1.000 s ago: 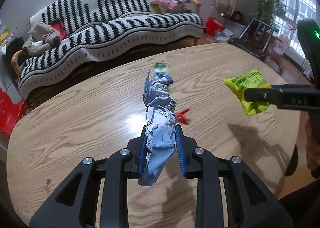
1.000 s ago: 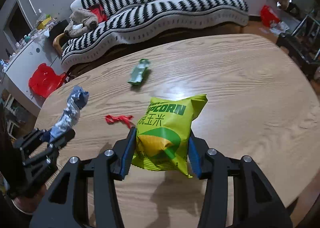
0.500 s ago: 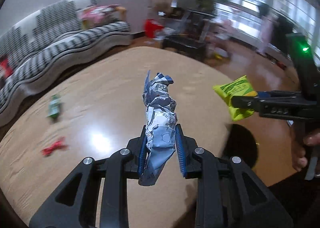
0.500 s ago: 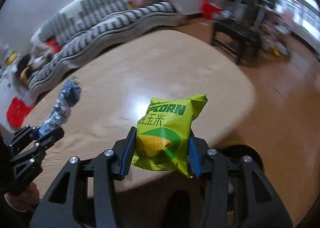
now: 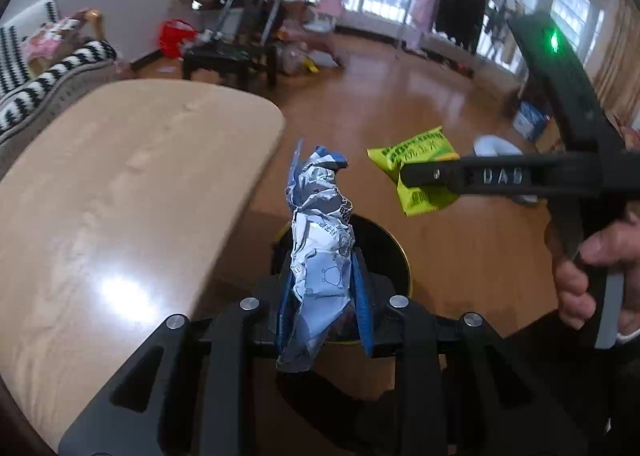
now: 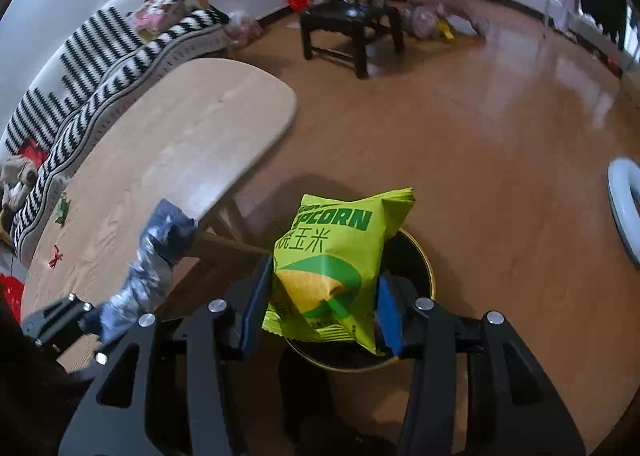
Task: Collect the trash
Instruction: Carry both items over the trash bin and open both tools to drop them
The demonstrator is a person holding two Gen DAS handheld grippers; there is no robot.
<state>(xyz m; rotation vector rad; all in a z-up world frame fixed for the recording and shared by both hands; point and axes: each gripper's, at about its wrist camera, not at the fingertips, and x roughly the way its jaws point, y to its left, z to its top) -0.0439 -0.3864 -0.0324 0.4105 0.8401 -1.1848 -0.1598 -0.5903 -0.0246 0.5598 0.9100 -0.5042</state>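
Both grippers are loaded and hanging over the floor beside the table. Left gripper (image 5: 325, 296) has its blue pads closed on the lower part of a crumpled blue-and-silver wrapper (image 5: 320, 240), which stands up between the fingers with its twisted top free and a short tail hanging below the pads. Right gripper (image 6: 324, 296) is clamped on the bottom half of a yellow-green popcorn bag (image 6: 332, 256), upright, with its crimped top edge pointing away from the camera.

Directly beneath both loads sits a dark round trash bin (image 5: 388, 248) with a brass-coloured rim, on the wooden floor just off the corner of the oval wooden table (image 5: 120, 184). In the right wrist view the popcorn bag covers much of the bin's mouth; in the left wrist view the wrapper lines up over the bin's near side.

Both pieces look nearly weightless and soft — foil-like film that crushes instead of resisting, so a pinch anywhere on the body holds. The popcorn bag appears puffy and slick, and I would judge it likelier to slide than the wrapper, whose creases give the pads some bite. Light film may also cling to a pad or drift sideways on release, so opening the fingers fully and low over the rim seems wise.

Two small scraps — a green wrapper (image 6: 62, 208) and a red scrap (image 6: 55, 256) — lie on the far end of the table, not yet collected.
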